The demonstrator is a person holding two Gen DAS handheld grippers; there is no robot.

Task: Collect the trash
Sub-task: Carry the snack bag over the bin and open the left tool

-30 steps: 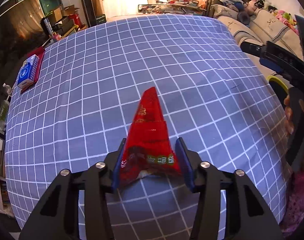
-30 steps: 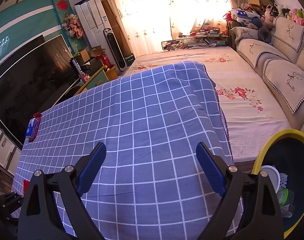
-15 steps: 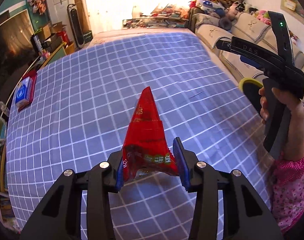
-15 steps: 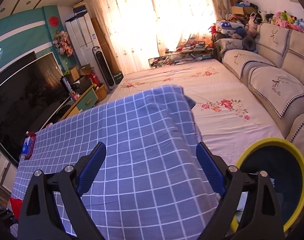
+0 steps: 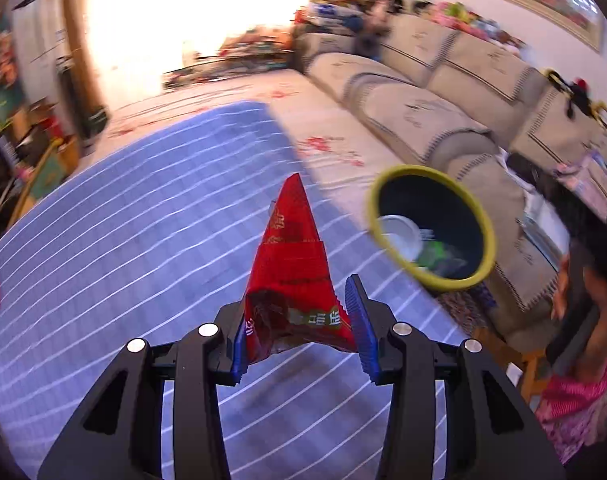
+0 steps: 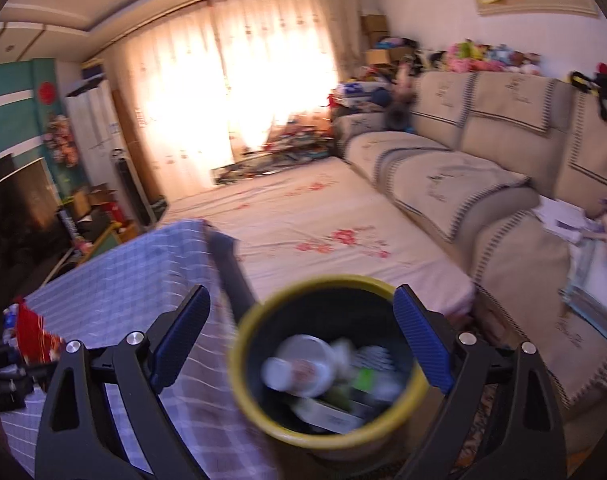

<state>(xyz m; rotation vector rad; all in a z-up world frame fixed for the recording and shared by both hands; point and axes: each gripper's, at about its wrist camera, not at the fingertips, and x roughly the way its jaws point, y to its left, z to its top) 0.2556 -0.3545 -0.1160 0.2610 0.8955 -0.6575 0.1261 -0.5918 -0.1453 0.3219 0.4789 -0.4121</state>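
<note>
Pinching a red wrapper between its pads, the left gripper hangs over the checked cloth, bin to its right; the right gripper gapes wide, empty, above that bin.

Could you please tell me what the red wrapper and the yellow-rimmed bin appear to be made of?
Red wrapper: likely thin plastic or foil film, glossy, judging by its printed surface, sharp creases and serrated edge. Bin: probably moulded plastic, with a smooth yellow rim and dark inside; blur leaves the finish uncertain.

Beige sofa, sunlit curtains, blue checked tablecloth.
</note>
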